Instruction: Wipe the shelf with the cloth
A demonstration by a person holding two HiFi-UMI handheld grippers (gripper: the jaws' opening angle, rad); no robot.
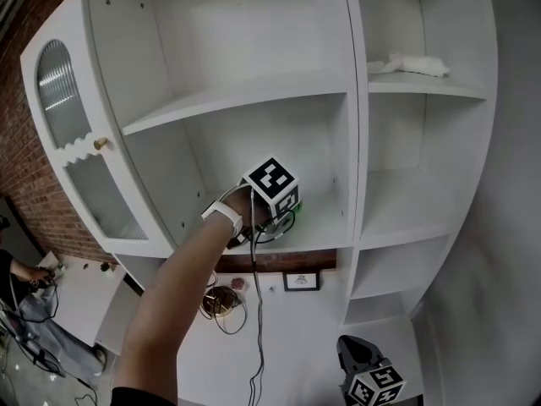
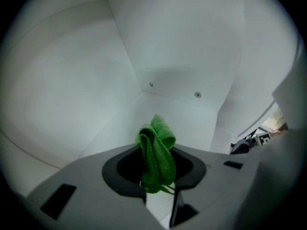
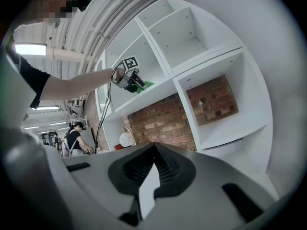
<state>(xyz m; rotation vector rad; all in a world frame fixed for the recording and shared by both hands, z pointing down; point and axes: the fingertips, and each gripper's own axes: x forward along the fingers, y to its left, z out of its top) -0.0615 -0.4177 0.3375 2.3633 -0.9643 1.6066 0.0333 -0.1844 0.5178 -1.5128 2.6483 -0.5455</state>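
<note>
In the head view the left gripper reaches into the middle shelf, with the right gripper low and well apart. The left gripper view shows its jaws clamped on the green cloth, near the shelf's back corner. The right gripper view shows its jaws together, holding nothing.

A workshop-like lab: brick wall, exposed ceiling pipes, strip light, another person working nearby
</note>
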